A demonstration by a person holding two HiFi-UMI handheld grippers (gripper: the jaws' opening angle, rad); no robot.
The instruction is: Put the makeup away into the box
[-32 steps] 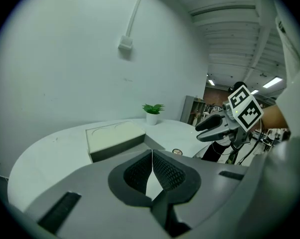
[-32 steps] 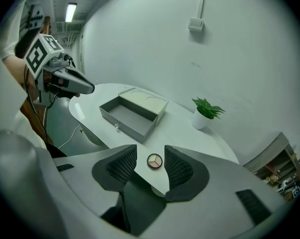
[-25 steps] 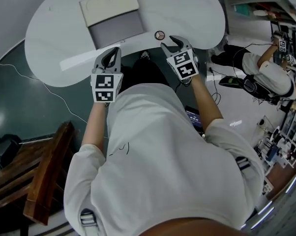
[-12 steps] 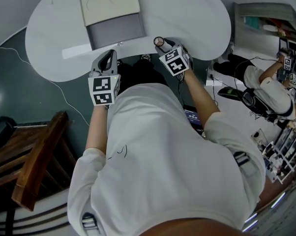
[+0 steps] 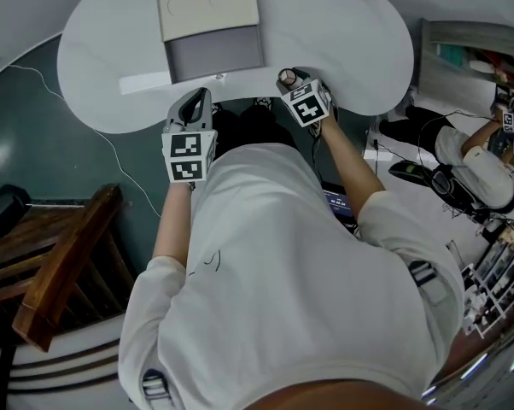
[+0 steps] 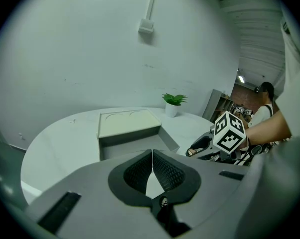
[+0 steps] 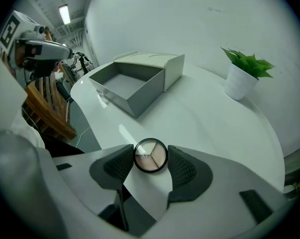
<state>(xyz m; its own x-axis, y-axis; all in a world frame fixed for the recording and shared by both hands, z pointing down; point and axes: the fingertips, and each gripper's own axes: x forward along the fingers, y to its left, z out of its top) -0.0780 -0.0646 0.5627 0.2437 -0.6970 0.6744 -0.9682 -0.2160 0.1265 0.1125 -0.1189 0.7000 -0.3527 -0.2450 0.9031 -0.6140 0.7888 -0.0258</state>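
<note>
A round makeup compact (image 7: pixel 150 156) with a black rim and beige shades lies flat on the white table near its front edge. My right gripper (image 7: pixel 151 154) points steeply down over it. Its jaws are opening, with the compact between the pads and not clamped. In the head view the compact (image 5: pixel 286 77) shows just beyond the right gripper (image 5: pixel 294 82). The grey box (image 5: pixel 216 54) stands open further back, its cream lid (image 5: pixel 210 8) behind it. My left gripper (image 5: pixel 197 102) hovers at the table's front edge, shut with nothing in it, and its pads (image 6: pixel 152 166) meet.
A small potted plant (image 7: pixel 245 73) stands at the table's far right. A white strip (image 5: pixel 146 82) lies left of the box. A wooden chair (image 5: pixel 61 263) stands on the dark floor at the left. Another person (image 5: pixel 479 156) sits at the right.
My right gripper has come down and to the left, from beside the compact to around it. The left gripper has barely moved.
</note>
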